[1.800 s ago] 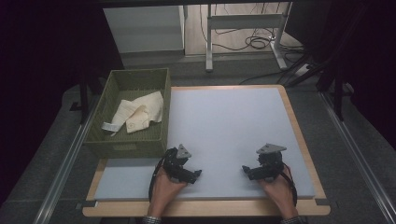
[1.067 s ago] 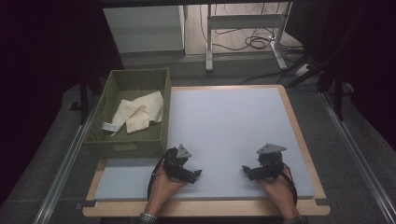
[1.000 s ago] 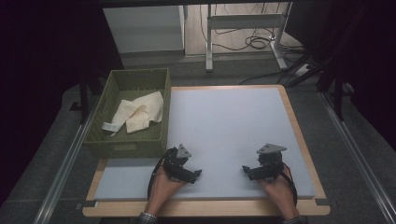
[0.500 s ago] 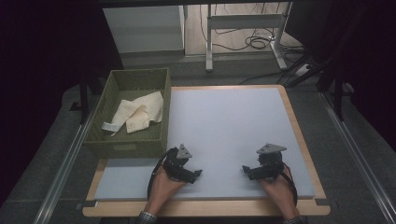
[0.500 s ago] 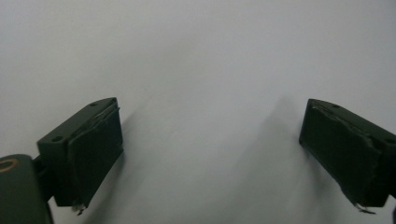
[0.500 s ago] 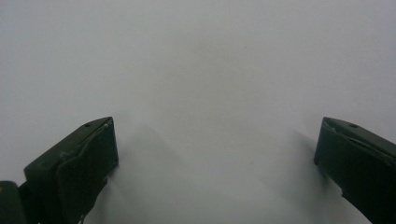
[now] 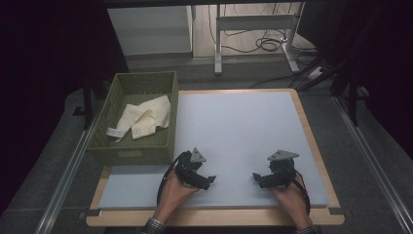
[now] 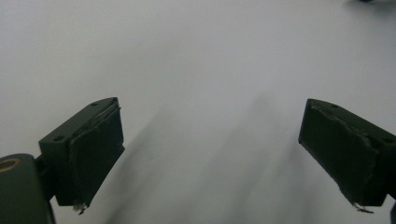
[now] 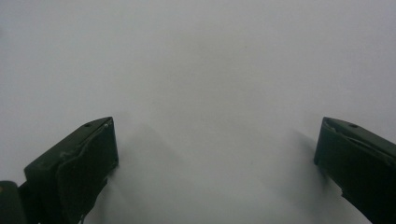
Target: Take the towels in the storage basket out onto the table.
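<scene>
We rest both grippers low in the frame on the pale mat (image 7: 243, 131): left gripper (image 7: 210, 181) left of centre, right gripper (image 7: 255, 177) right of centre, each with jaws spread wide and nothing between them. The left jaws have just narrowed a touch, with only bare mat between them.

Nearest work: the cream cloth (image 7: 143, 117) in the green basket (image 7: 131, 153), left middle of the frame, well apart from both grippers.

Cloth lies crumpled; long axis runs diagonally, lower left to upper right, a narrow tail end pointing to the basket's lower-left corner.

Risks, as we judge:
- a jaw catching the basket wall on the way in, shoving the basket
- pinching one fold only, so the cloth trails over the rim
- cables snagging
</scene>
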Demonstrator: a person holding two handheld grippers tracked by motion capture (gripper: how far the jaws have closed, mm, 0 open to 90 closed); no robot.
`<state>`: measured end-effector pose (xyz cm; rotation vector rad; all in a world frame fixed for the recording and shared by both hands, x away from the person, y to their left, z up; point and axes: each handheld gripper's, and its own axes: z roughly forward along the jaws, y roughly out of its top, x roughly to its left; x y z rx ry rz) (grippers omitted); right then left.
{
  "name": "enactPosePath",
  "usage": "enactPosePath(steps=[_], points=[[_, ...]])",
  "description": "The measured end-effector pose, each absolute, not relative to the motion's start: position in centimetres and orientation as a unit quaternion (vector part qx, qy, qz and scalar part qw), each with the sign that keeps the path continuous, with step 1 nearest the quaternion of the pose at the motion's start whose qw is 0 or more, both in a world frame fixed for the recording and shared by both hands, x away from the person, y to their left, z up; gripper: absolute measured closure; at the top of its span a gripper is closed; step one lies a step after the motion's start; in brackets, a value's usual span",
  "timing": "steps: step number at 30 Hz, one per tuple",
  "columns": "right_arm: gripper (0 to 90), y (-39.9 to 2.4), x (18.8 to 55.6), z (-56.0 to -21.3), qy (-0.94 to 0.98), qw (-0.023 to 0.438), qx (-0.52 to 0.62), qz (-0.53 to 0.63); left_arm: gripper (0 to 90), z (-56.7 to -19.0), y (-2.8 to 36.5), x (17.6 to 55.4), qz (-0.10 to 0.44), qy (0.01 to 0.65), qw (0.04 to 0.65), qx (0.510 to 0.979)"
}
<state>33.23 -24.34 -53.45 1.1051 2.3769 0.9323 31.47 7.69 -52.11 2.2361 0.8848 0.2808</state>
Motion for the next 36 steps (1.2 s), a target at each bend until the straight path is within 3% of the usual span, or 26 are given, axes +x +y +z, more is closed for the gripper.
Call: enactPosePath(steps=[14,36], points=[[0.0,-24.3,33.2,-53.5,0.841,0.179,0.391,0.33,5.9,-49.0,7.5,32.6,0.069,0.344,0.38,0.856],[0.0,-24.4,33.3,-53.5,0.841,0.18,0.39,0.331,4.2,-42.6,10.8,37.1,0.097,0.362,0.384,0.844]])
